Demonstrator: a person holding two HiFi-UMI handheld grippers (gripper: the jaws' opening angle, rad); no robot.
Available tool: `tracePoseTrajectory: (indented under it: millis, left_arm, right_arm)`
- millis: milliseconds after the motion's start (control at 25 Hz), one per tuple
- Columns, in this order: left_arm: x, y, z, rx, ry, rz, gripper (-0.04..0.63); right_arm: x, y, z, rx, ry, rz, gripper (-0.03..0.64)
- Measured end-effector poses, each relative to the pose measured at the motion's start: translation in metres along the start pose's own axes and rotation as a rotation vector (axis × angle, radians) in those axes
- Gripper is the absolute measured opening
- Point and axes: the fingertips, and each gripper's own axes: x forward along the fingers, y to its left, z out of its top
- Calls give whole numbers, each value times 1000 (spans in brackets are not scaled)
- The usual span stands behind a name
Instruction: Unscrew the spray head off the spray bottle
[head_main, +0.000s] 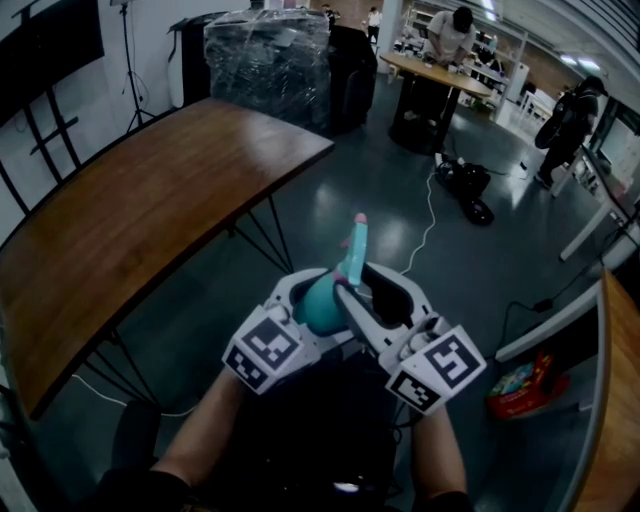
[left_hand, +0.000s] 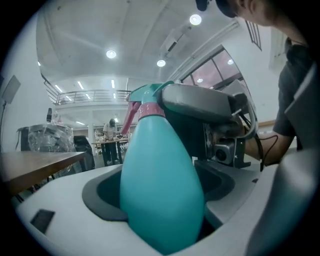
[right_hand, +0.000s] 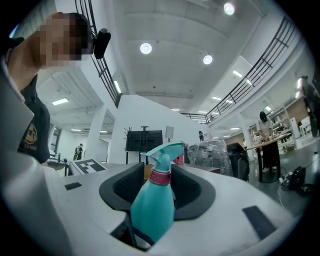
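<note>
A teal spray bottle (head_main: 322, 302) with a pink collar and a teal spray head (head_main: 355, 243) is held in the air in front of the person. My left gripper (head_main: 312, 296) is shut on its fat body (left_hand: 160, 190), which fills the space between the jaws. My right gripper (head_main: 372, 286) stands open around the bottle's upper part. In the right gripper view the neck and pink collar (right_hand: 161, 177) sit between the dark pads (right_hand: 192, 192) with a gap on each side. The spray head (right_hand: 165, 150) points away, past the jaws. The right gripper's grey jaw (left_hand: 200, 105) shows beside the spray head (left_hand: 150, 95).
A long wooden table (head_main: 130, 220) stands at the left, with a plastic-wrapped stack (head_main: 268, 55) behind it. A white cable (head_main: 430, 215) and a black bag (head_main: 470, 185) lie on the dark floor ahead. People work at a far table (head_main: 440, 70). Another wooden edge (head_main: 615, 400) is at the right.
</note>
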Motion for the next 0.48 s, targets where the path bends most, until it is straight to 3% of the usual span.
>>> tracePoseTrajectory:
  millis: [240, 480]
  left_arm:
    - [1, 0, -2, 28, 8, 24, 423]
    - [-1, -7, 1, 15, -14, -33, 423]
  right_arm:
    - [0, -5, -1, 11, 9, -31, 138]
    - [-4, -3, -1, 20, 5, 37, 137]
